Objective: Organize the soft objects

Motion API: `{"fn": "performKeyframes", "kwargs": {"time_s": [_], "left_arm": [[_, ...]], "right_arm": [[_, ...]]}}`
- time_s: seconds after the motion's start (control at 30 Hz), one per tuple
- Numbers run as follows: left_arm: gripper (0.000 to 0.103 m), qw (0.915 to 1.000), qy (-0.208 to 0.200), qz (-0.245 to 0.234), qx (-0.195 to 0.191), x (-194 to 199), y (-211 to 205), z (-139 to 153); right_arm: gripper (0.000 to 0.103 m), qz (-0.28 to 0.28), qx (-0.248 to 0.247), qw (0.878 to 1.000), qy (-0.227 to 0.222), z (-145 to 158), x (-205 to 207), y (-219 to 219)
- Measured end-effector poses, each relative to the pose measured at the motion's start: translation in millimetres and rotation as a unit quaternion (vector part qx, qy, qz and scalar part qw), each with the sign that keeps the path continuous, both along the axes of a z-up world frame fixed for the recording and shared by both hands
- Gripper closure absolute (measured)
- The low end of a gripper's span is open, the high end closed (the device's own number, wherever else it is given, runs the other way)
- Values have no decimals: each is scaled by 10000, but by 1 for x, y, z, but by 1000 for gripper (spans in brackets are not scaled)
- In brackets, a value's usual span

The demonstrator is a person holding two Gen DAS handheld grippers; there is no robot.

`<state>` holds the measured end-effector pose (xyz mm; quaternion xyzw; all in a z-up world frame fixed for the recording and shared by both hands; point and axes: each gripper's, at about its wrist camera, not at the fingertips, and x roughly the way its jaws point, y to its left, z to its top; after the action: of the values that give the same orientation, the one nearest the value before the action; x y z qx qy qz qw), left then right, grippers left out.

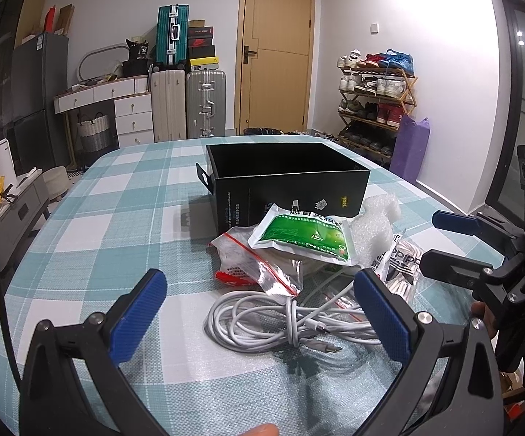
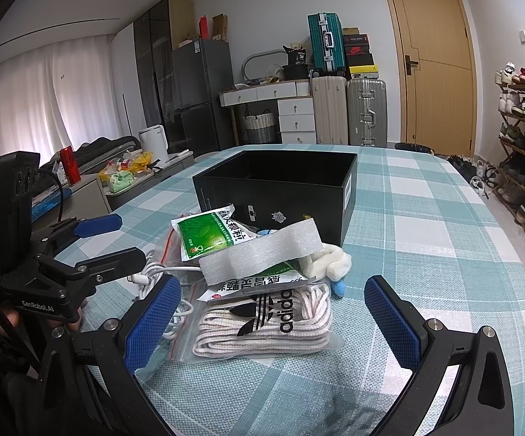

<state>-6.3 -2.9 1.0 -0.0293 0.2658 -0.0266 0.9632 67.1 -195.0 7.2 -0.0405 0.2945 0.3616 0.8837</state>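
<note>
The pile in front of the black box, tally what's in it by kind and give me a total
Green sachet packs: 2
White foam sheet: 1
Bagged laces: 1
White cable bundle: 1
Red-striped zip bag: 1
White plush piece with blue tip: 1
Total: 7, counting only what shows.

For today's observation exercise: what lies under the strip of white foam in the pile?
The white foam strip rests on a green sachet and a second packet, itself overlapping the bag of laces. Anything deeper is covered.
</note>
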Motion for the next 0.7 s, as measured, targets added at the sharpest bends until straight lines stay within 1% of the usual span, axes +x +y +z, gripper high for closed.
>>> {"fn": "performKeyframes", "kwargs": {"time_s": [0.27,0.43,0.5,0.6,0.7], "left_arm": [[0,10000,7,-2,2,0,0,0],[0,10000,94,27,-7,2,2,-1],[0,9999,71,83,52,2,3,0],[0,9999,100,95,72,4,4,0],[0,9999,110,49,110,5,5,1]], "right_arm": [[0,13,-28,10000,14,-2,0,1],[0,37,-71,9999,79,0,4,1],[1,33,-156,9998,82,3,6,2],[0,-53,-315,9995,-85,8,9,4],[0,-5,-345,9994,-18,11,15,4]]}}
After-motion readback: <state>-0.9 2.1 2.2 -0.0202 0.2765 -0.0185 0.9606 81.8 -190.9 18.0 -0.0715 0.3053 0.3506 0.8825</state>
